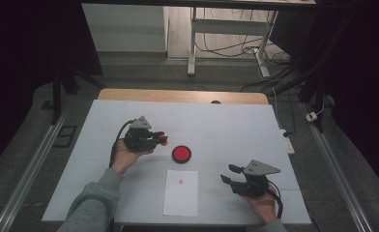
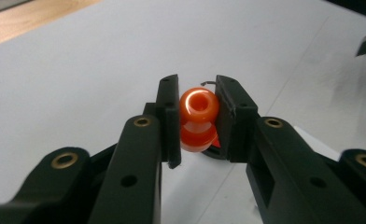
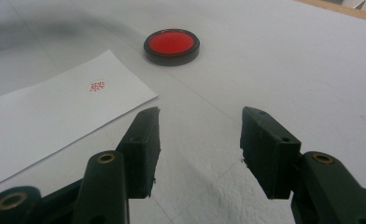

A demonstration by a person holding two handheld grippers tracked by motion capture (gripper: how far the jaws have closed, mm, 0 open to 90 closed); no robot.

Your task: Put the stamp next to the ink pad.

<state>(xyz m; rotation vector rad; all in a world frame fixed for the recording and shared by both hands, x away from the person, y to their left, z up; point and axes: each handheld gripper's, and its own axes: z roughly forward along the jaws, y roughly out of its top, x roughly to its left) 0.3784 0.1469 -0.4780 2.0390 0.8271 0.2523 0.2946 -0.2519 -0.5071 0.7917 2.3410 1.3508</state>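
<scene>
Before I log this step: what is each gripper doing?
Left gripper: shut on glossy orange stamp knob.
Right gripper: open, holding nothing.

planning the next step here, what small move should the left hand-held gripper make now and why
Probably carry the orange stamp a little toward the white paper and lower it there. The left hand-held gripper is shut on the stamp above the table, beside the red ink pad, and the paper already bears one small red mark. The right hand-held gripper is open near the paper.
</scene>
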